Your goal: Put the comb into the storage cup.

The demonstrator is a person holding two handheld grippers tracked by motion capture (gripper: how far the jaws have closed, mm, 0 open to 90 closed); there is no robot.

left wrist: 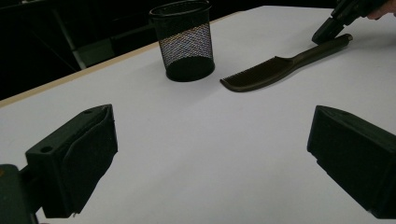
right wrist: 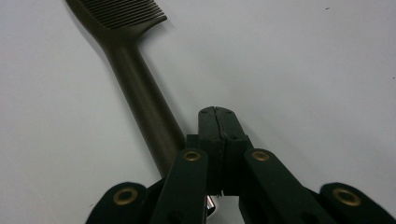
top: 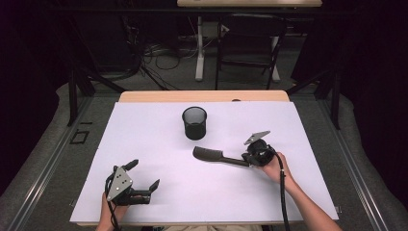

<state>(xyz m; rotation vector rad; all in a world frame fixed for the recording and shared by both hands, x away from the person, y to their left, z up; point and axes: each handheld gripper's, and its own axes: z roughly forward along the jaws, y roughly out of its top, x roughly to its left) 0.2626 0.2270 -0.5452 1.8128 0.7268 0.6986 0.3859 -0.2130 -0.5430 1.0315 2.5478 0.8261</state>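
White matte worktop [top: 144, 144], dark room behind. Round black mesh cup [top: 194, 122] far centre; brown plastic comb [top: 219, 156] right. Left gripper [top: 143, 180] jaws spread; right gripper [top: 249, 159] jaws pressed together beside comb handle.

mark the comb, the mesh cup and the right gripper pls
comb [top: 208, 154], high view, toothed head.
mesh cup [left wrist: 185, 44], left gripper view, side wall.
right gripper [right wrist: 217, 122], right gripper view, closed jaw tips.
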